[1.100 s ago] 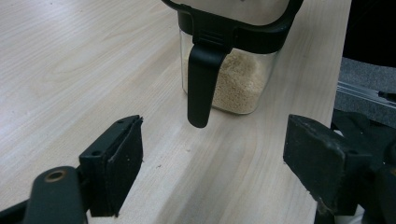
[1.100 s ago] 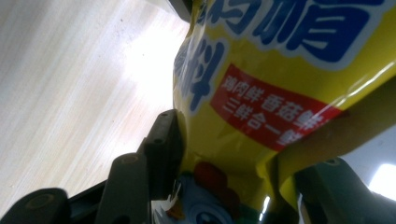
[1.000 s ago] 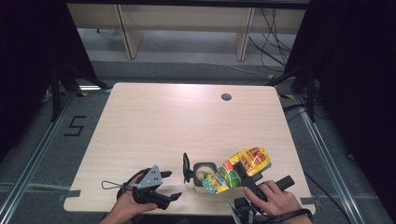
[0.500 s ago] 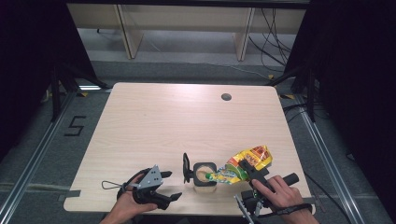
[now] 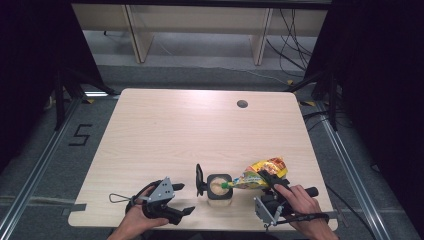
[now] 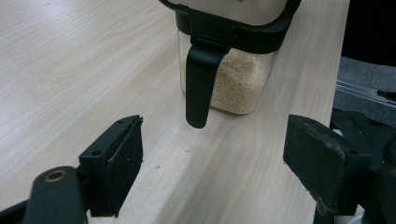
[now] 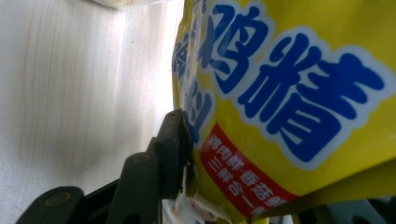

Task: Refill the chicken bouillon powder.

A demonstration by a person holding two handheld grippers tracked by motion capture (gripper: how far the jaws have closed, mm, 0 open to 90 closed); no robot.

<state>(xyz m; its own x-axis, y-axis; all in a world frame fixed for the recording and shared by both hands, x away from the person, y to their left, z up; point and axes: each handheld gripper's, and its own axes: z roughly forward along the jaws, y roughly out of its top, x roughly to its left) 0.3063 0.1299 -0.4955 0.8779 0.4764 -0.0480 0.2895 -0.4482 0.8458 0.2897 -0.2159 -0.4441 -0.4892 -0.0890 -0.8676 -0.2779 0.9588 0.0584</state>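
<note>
The right gripper (image 5: 266, 176) pinched the yellow seasoning bag (image 5: 261, 174), its jaws having just been closing on it, tilting the bag's mouth over the open container (image 5: 219, 186) (granules inside) near the table (image 5: 200, 130) front edge. The left gripper (image 5: 181, 199) rested beside it, jaws spread, holding nothing.

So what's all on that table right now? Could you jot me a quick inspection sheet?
Surface: light wooden table with a round cable hole.
Job's things: clear container part full of pale granules, black flip lid open; yellow seasoning bag tilted toward its mouth.
Clutter: nothing seen.
Grippers: right gripper clamps the bag, jaws just closing further; left gripper open, facing the container, holding nothing.
Cables: thin loop trailing from the left gripper; more on the floor behind.
Surroundings: grey floor, wooden shelf frame, black curtains.
</note>
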